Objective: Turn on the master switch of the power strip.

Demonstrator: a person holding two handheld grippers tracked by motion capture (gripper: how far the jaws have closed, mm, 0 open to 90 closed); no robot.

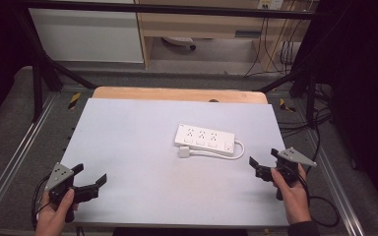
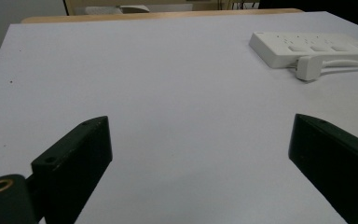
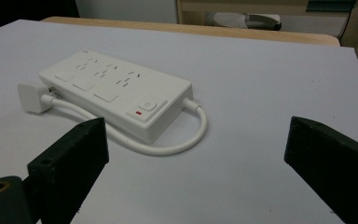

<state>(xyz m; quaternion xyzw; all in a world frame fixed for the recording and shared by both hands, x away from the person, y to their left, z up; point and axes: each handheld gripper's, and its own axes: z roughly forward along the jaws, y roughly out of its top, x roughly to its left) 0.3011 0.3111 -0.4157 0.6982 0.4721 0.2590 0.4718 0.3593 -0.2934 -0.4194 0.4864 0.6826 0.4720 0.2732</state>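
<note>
Both hands rest at the near edge of the table, the left gripper and right gripper each with jaws spread wide and empty, flanking one white power strip whose plug lies just beside it.

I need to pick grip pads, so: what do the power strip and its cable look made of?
Power strip: apparently hard white plastic, smooth with a soft sheen and moulded edges. Cable: seemingly flexible white rubbery or PVC sheath, judging by its smooth curve. Both tongs are open.
</note>
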